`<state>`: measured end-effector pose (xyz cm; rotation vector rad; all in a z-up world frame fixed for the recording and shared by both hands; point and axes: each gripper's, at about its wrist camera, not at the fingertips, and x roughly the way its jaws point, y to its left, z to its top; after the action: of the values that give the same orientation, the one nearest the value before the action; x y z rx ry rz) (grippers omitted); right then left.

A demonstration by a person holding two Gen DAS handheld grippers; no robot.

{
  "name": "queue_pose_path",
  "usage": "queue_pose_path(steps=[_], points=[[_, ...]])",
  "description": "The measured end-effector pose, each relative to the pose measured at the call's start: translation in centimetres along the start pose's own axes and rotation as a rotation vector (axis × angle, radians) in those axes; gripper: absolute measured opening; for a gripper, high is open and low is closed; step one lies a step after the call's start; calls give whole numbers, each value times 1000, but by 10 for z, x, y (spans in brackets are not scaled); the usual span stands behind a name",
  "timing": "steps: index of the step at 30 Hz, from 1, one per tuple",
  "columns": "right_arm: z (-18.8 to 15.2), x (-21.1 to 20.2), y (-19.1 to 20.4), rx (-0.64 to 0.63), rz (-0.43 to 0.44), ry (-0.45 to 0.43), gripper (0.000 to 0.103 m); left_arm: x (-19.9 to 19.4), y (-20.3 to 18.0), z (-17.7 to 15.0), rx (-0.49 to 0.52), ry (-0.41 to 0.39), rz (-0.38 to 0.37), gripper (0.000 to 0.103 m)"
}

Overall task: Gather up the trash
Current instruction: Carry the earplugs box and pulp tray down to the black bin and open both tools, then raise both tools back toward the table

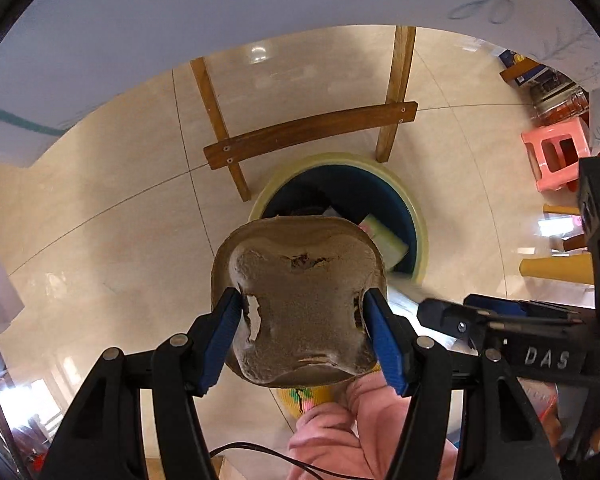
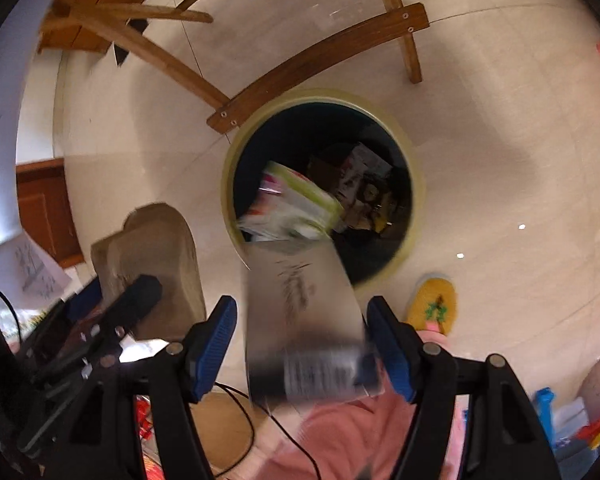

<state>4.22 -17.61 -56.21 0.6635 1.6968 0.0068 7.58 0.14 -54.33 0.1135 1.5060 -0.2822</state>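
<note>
A brown pulp tray [image 1: 300, 248] hangs upside down over the floor, with my left gripper [image 1: 302, 300] shut on its dented sides. Just beyond it stands the round bin [image 1: 332, 158], cream-rimmed and dark blue inside. In the right wrist view, a silver foil packet [image 2: 304, 280] sits blurred between the fingers of my right gripper [image 2: 300, 308]. That gripper is open, and a gap shows at the left pad. The packet's far end overlaps the bin [image 2: 228, 184] rim. The pulp tray [image 2: 160, 240] and left gripper [image 2: 116, 292] show on the left, and the right gripper [image 1: 452, 308] shows at the right of the left wrist view.
Several packages lie inside the bin. A wooden chair's crossbar [image 1: 312, 132] and legs stand right behind it. A pink stool [image 1: 556, 156] is at the right, with a yellow slipper [image 2: 432, 304] and a pink-clad leg [image 1: 340, 432] close below. A white tablecloth [image 1: 220, 20] hangs at the top.
</note>
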Motion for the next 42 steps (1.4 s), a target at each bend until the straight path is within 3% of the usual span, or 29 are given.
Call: queue_pose_path(steps=[13, 19, 26, 42], points=[[-1, -9, 0, -12, -8, -65, 70, 12, 4, 8, -24, 29, -9, 68], [-5, -24, 6, -17, -20, -106, 70, -7, 3, 2, -42, 17, 6, 68], [-20, -66, 27, -63, -23, -130, 70, -69, 3, -6, -55, -35, 11, 68], [-73, -220, 82, -281, -26, -238, 70, -269, -22, -12, -65, -231, 13, 68]])
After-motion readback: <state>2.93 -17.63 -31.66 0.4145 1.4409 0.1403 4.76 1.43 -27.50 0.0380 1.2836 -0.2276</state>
